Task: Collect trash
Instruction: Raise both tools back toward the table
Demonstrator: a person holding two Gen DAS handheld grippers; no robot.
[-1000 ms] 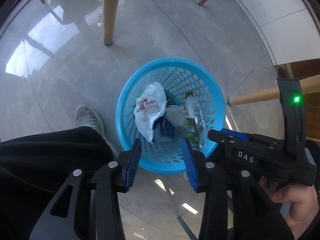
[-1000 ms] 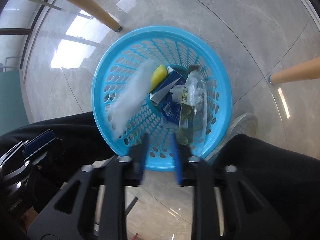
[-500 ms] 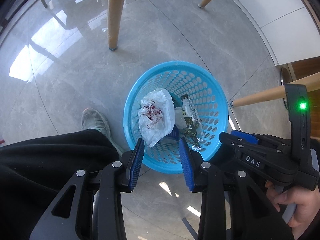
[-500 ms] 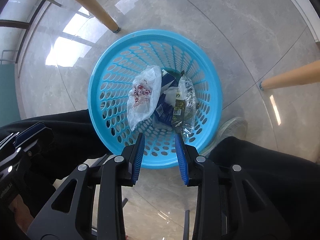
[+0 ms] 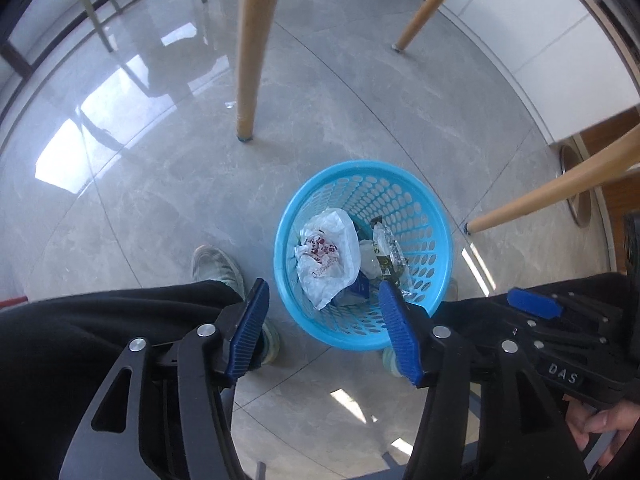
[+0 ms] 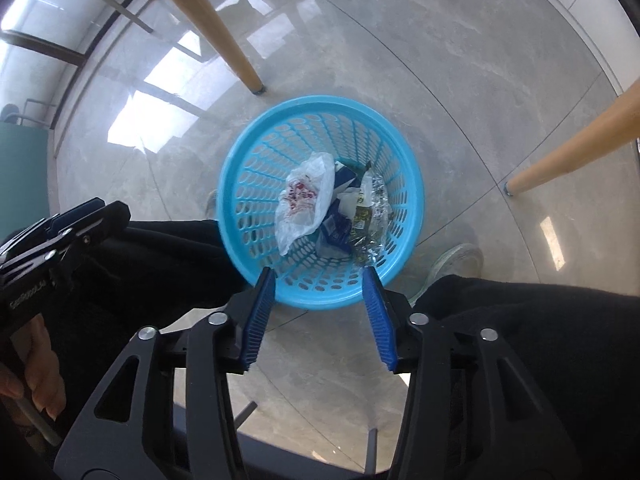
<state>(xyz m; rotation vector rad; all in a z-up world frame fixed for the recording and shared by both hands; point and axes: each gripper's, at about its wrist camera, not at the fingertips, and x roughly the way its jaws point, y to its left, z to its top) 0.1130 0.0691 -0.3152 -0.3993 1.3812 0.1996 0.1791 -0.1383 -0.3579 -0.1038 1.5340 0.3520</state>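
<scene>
Left wrist view looks down on a round blue perforated plastic basket [image 5: 416, 216] standing on the glossy grey tiled floor [image 5: 168, 184] between the person's black-trousered legs. Inside it lies a crumpled white plastic bag with red print [image 5: 328, 254] against the left wall, a dark blue carton [image 5: 356, 290] partly under the bag, and a crinkled clear wrapper with a green and yellow label [image 5: 390, 256] toward the right. All the trash sits at the basket's bottom, the pieces touching one another. The left tool [image 5: 324, 330] hangs above the basket's near rim with its blue-padded jaws spread wide and nothing between them. A grey sneaker [image 5: 216, 266] rests on the floor just beside the basket.

In the right wrist view the right tool [image 6: 320, 318] also hovers over the near rim of the basket [image 6: 256, 160], jaws wide apart and empty. The bag [image 6: 304, 200], carton [image 6: 338, 228] and wrapper [image 6: 370, 208] show in the same order. Tapered wooden legs [image 6: 224, 40] stand on the floor around the basket.
</scene>
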